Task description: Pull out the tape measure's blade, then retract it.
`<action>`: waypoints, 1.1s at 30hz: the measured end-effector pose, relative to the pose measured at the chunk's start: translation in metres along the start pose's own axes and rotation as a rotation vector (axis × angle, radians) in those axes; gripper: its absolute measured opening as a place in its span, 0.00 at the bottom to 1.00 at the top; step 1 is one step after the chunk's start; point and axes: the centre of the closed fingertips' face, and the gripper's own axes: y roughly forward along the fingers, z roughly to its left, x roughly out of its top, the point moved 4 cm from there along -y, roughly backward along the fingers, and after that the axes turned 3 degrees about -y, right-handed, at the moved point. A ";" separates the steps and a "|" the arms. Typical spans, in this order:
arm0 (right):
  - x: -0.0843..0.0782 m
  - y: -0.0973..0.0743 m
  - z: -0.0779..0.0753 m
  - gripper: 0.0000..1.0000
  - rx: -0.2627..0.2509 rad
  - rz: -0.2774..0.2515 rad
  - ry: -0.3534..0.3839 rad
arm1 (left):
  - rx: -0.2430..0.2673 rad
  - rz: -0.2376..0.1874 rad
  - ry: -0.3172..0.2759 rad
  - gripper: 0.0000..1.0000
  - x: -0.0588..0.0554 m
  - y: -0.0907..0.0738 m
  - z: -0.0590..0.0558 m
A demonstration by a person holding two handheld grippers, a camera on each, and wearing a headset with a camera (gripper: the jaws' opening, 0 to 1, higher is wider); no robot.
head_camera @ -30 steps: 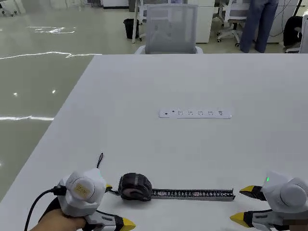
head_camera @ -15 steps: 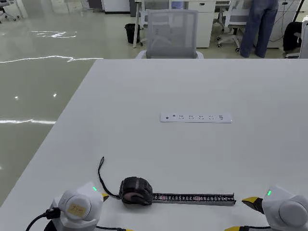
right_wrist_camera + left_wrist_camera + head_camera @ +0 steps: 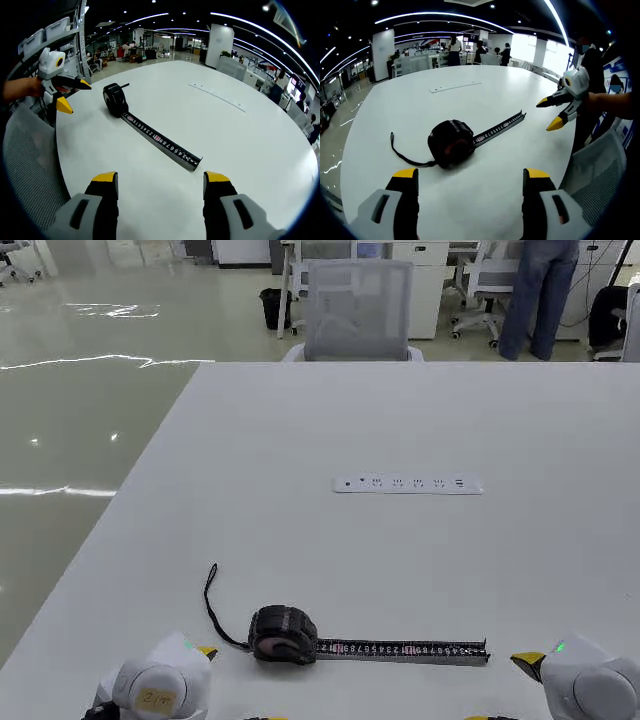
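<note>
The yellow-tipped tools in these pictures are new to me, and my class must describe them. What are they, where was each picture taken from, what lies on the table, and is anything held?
They are no robot: a person holds a two-jaw, yellow-tipped gripper in each hand. The wide picture comes from a camera on the person's head, looking down at the white table. The two round pictures come from cameras on the left gripper and the right gripper, each looking out between its own jaws. On the table lie a black round tape measure, its marked blade pulled out flat towards the right gripper, its black wrist strap trailing off the other side, and farther off a white power strip. Both grippers are open and hold nothing.
</note>
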 end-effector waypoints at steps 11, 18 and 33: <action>0.003 -0.009 0.005 0.81 -0.073 -0.014 0.077 | 0.065 -0.046 -0.053 0.87 0.010 -0.002 -0.003; 0.008 -0.014 0.006 0.83 -0.108 -0.033 0.106 | 0.090 -0.055 -0.073 0.91 0.012 -0.002 -0.005; 0.011 -0.015 0.014 0.86 -0.141 -0.042 0.120 | 0.133 -0.064 -0.101 0.99 0.014 -0.002 -0.013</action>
